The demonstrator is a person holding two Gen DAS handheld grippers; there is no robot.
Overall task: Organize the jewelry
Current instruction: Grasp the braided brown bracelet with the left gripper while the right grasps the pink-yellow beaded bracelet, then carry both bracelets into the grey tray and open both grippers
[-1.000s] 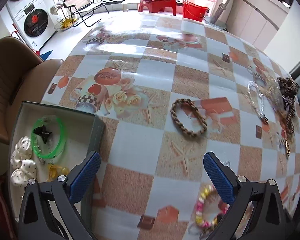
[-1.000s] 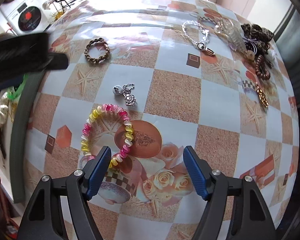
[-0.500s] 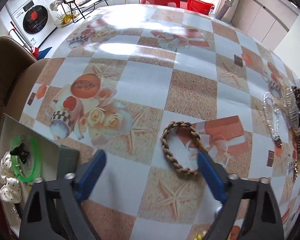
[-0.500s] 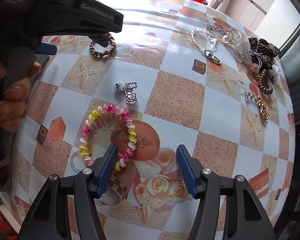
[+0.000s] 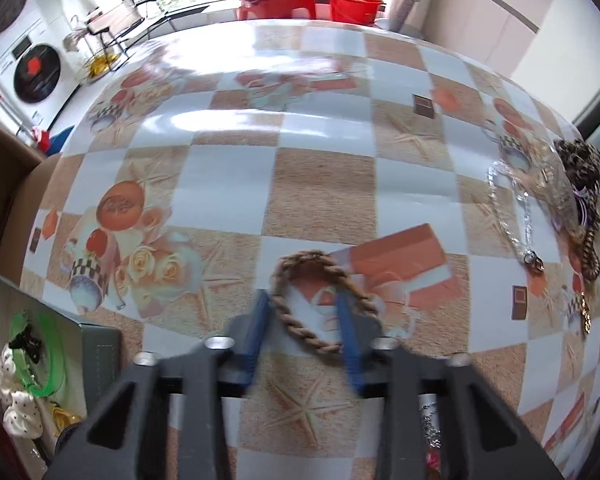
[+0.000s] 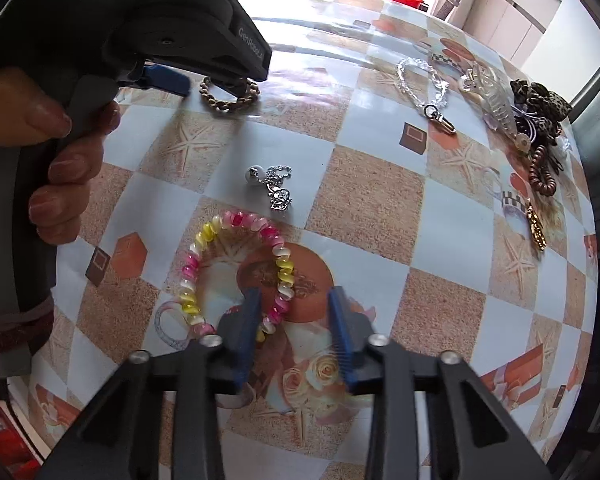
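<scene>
A brown braided bracelet (image 5: 300,260) lies on the checked tablecloth, and my left gripper (image 5: 304,312) has closed in around its near half, one blue finger on each side of the loop. The right wrist view shows that left gripper (image 6: 204,84) standing over the braided bracelet (image 6: 244,98), held by a hand (image 6: 60,152). A pink, yellow and white bead bracelet (image 6: 204,240) lies nearer. My right gripper (image 6: 294,312) is closing. The bead bracelet's right strand is between its jaws, against the left finger, and the right pad stands clear of it.
A grey box (image 5: 96,344) at the left table edge holds a green bangle (image 5: 56,364) and white scrunchies. A silver charm (image 6: 274,188) lies mid-table. At the right edge are a clear chain (image 6: 420,80), a clear hair clip (image 6: 496,100), a leopard scrunchie (image 6: 540,100) and brown coils.
My left gripper moved from beside the box over to the braided bracelet and its jaws narrowed around it. The right gripper stayed in place while its jaws narrowed around the bead bracelet's strand.
</scene>
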